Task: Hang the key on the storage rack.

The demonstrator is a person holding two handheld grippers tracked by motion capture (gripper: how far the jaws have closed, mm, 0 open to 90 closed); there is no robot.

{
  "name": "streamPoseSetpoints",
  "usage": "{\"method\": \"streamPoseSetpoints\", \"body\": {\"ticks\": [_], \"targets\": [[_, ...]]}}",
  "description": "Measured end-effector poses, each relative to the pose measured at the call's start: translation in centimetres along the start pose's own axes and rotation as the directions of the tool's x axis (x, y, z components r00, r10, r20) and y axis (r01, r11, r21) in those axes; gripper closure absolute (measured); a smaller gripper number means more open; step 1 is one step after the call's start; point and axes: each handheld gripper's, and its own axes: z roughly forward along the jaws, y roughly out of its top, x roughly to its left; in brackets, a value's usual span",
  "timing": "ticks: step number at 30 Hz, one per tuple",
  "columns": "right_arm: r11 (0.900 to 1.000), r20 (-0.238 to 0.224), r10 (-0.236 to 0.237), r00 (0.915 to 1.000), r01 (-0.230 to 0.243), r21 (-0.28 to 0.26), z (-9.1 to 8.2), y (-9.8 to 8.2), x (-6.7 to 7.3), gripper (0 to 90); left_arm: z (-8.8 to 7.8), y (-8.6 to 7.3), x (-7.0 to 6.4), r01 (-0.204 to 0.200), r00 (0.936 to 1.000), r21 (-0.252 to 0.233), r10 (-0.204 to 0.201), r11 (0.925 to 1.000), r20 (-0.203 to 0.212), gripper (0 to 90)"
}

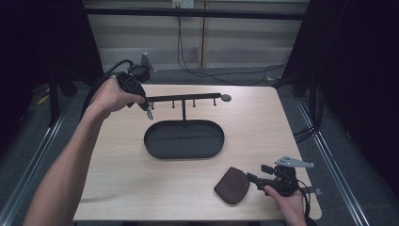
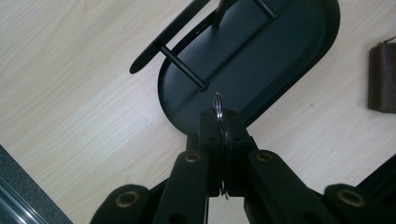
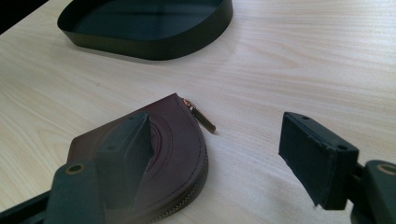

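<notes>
My left gripper (image 1: 146,105) is at the left end of a black hook rack (image 1: 184,98), held up by a hand at the table's far left. In the left gripper view its jaws (image 2: 219,122) are shut on a metal key ring (image 2: 217,101), whose loop pokes out just below one of the rack's pegs (image 2: 185,71). A brown zip pouch (image 1: 232,185) lies near the front edge. My right gripper (image 1: 257,174) rests beside it, open. In the right gripper view one jaw overlaps the pouch (image 3: 175,140) and the other stands over bare table to its right.
The rack's post rises from a black oval tray (image 1: 155,141) in the middle of the wooden table. The pouch's brass zip pull (image 3: 201,115) points toward the tray (image 3: 154,46). Cables run across the floor behind the table.
</notes>
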Motion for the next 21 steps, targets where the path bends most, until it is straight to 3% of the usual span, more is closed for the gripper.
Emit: {"method": "streamPoseSetpoints", "body": {"ticks": [7, 16, 21], "targets": [[1.000, -0.004, 0.001, 1.0000, -0.001, 0.002, 0.0, 0.0, 0.0, 25.4, 0.2, 0.6, 0.7, 0.026, 0.9993, -0.022, -0.025, 0.9994, 0.029, 89.2], [1.000, -0.005, 0.001, 1.0000, -0.001, 0.000, 0.0, 0.0, 0.0, 25.4, 0.3, 1.0, 1.2, 0.065, 0.9972, -0.033, -0.064, 0.9973, 0.040, 89.2], [1.000, -0.007, 0.001, 1.0000, -0.001, 0.000, 0.0, 0.0, 0.0, 25.4, 0.1, 1.3, 1.1, 0.061, 0.9978, -0.038, -0.060, 0.9974, 0.029, 89.2]]}}
